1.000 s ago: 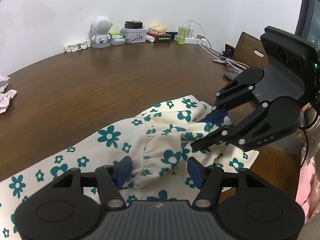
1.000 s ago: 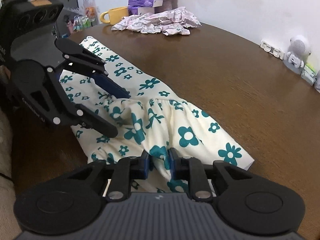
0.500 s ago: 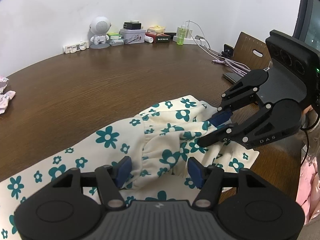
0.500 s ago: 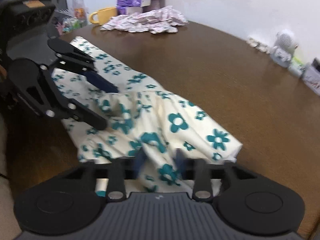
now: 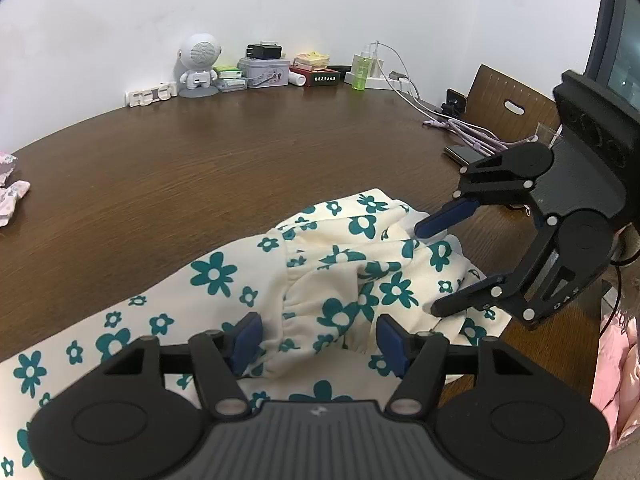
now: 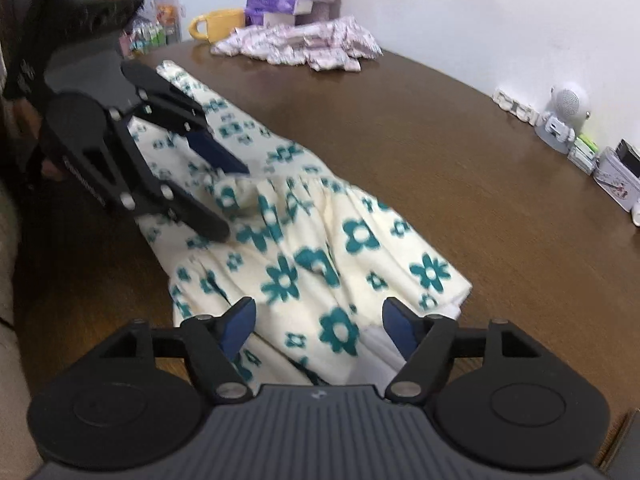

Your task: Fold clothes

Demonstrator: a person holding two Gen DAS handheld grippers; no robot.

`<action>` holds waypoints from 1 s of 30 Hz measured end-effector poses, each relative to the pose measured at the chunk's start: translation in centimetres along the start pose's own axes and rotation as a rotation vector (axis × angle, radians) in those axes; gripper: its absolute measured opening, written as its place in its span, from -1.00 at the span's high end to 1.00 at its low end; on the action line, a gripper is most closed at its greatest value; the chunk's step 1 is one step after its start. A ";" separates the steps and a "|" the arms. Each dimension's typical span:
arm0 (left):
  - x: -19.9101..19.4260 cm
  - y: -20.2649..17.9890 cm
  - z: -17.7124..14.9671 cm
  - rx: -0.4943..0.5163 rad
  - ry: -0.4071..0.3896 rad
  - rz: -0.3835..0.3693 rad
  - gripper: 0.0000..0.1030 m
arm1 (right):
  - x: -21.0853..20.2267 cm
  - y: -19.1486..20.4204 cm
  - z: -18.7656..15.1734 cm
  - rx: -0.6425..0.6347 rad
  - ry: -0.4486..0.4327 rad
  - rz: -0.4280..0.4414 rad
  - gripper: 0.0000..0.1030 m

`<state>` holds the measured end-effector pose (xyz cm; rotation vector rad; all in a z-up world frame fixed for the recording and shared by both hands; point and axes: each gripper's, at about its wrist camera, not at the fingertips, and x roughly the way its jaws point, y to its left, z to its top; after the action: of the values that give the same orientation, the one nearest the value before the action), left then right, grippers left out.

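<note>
Brown table (image 5: 248, 160): floral garment (image 5: 340, 264) bunched; left tongs (image 5: 320, 338) spread, right tongs (image 6: 318, 322) released; robot speaker (image 5: 198, 66) at wall.

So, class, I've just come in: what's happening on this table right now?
A person is folding a cream garment with teal flowers on a brown wooden table, working with a handheld gripper in each hand. The left gripper is open, its pads on either side of the bunched, gathered part of the cloth. The right gripper is open too, over the garment's end near the table edge. Neither is clamped on the fabric, which lies rumpled, not yet neatly folded.
</note>
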<state>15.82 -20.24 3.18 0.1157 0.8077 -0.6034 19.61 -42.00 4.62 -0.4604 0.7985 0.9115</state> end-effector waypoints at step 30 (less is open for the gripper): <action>-0.3 0.5 0.0 -0.006 -0.009 -0.006 -0.21 | 4.3 -2.7 4.0 -0.163 0.126 0.134 -0.46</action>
<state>15.98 -19.67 3.33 0.1051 0.8010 -0.6066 25.06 -38.61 3.95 -0.6172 0.8815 1.0849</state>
